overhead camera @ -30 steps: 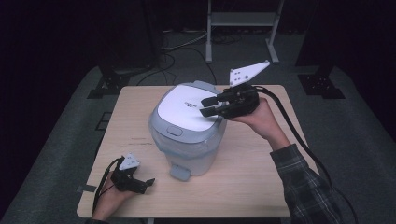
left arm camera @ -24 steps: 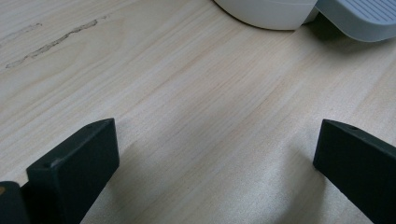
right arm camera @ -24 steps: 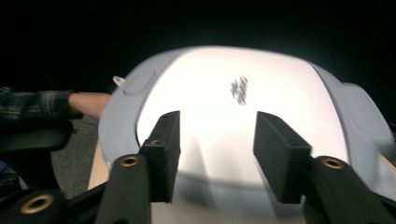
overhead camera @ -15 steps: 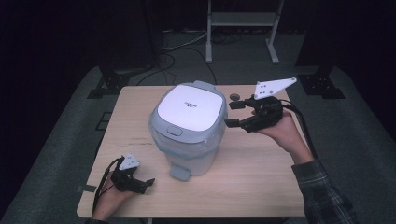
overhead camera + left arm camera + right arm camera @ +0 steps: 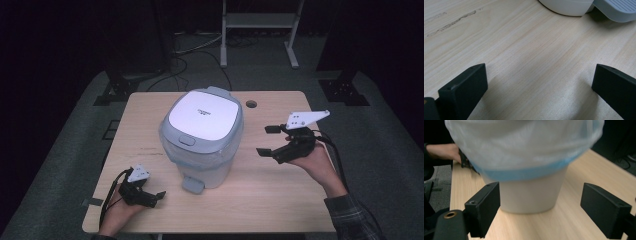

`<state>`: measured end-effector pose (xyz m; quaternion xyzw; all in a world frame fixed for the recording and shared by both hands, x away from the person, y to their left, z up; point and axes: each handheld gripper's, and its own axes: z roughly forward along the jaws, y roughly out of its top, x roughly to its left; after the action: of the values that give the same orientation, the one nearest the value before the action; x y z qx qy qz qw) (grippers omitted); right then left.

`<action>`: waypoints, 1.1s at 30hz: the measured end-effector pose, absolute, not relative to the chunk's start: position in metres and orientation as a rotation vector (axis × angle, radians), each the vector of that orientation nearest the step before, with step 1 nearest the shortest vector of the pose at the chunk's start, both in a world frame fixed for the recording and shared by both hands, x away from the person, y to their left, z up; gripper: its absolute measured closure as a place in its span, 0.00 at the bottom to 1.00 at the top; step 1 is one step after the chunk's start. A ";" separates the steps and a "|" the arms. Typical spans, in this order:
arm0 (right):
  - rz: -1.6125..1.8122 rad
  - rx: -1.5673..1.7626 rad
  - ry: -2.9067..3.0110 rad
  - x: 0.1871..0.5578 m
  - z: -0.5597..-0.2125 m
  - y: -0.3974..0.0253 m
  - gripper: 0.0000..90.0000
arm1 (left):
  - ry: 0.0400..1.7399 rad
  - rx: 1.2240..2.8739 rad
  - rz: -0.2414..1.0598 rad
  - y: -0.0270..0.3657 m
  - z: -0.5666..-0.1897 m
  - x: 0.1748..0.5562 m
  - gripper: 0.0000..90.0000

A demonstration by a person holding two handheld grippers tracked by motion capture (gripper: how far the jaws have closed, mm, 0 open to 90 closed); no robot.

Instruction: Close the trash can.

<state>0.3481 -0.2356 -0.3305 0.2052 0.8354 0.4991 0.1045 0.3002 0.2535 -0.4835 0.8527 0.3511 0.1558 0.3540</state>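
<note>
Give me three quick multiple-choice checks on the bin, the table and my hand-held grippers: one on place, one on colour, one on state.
1. Where does the pedal bin stand?
A. mid-table, between the two grippers
B. on the floor, left of the table
C. at the table's far right corner

2. What colour is the lid?
A. red
B. white with a grey rim
C. black

3. How is the right hand-held gripper?
A. shut on the lid
B. shut on the liner
C. open, apart from the bin

Answers:
1 A, the high view shows the bin on the table with the left hand-held gripper to its left and the right one to its right.
2 B, the lid's top is white inside a grey edge.
3 C, its jaws stand wide apart with bare table between them and the bin.
</note>
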 end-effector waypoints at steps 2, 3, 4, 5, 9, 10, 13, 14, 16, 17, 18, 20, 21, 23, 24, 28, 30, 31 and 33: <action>1.470 0.628 2.460 0.346 -0.340 -0.242 0.17 | 0.908 2.205 0.403 0.254 -0.484 0.300 0.00; 1.465 0.640 2.459 0.345 -0.345 -0.244 0.17 | 0.908 2.206 0.402 0.254 -0.483 0.300 0.00; 1.458 0.655 2.457 0.343 -0.349 -0.247 0.17 | 0.908 2.207 0.402 0.254 -0.483 0.300 0.00; 1.453 0.668 2.453 0.342 -0.353 -0.249 0.17 | 0.908 2.207 0.402 0.254 -0.483 0.300 0.00; 1.411 0.712 2.459 0.336 -0.374 -0.257 0.16 | 0.908 2.207 0.401 0.254 -0.483 0.300 0.00; 1.412 0.731 2.461 0.335 -0.380 -0.260 0.16 | 0.908 2.207 0.401 0.254 -0.483 0.300 0.00; 1.361 0.786 2.485 0.334 -0.396 -0.268 0.15 | 0.908 2.207 0.402 0.254 -0.483 0.300 0.00; 1.350 0.800 2.489 0.334 -0.400 -0.271 0.15 | 0.908 2.208 0.402 0.254 -0.483 0.300 0.00; 1.328 0.836 2.498 0.333 -0.409 -0.276 0.14 | 0.908 2.208 0.401 0.254 -0.483 0.300 0.00; 1.311 0.851 2.501 0.333 -0.414 -0.279 0.12 | 0.908 2.207 0.402 0.254 -0.483 0.300 0.00; 1.297 0.868 2.504 0.332 -0.418 -0.281 0.11 | 0.908 2.207 0.401 0.254 -0.483 0.300 0.00; 1.272 0.888 2.514 0.330 -0.426 -0.286 0.09 | 0.908 2.207 0.401 0.254 -0.483 0.300 0.00; 1.260 0.897 2.516 0.329 -0.429 -0.288 0.09 | 0.908 2.208 0.401 0.254 -0.483 0.300 0.00; 1.239 0.923 2.514 0.326 -0.434 -0.291 0.09 | 0.908 2.208 0.402 0.254 -0.483 0.300 0.00; 1.222 0.936 2.512 0.325 -0.437 -0.293 0.09 | 0.908 2.208 0.402 0.254 -0.483 0.300 0.00; 1.154 0.981 2.521 0.320 -0.448 -0.296 0.00 | 0.909 2.203 0.402 0.253 -0.483 0.300 0.00; 1.140 0.978 2.502 0.315 -0.455 -0.297 0.00 | 0.909 2.204 0.402 0.253 -0.483 0.300 0.00; 1.136 0.986 2.492 0.312 -0.458 -0.298 0.00 | 0.909 2.204 0.402 0.253 -0.483 0.300 0.00; 1.107 1.000 2.464 0.307 -0.464 -0.299 0.00 | 0.909 2.204 0.402 0.253 -0.483 0.300 0.00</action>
<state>0.3067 -0.2992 -0.4639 0.3442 0.8481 0.3810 0.1304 0.3002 0.2534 -0.4835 0.8526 0.3516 0.1554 0.3540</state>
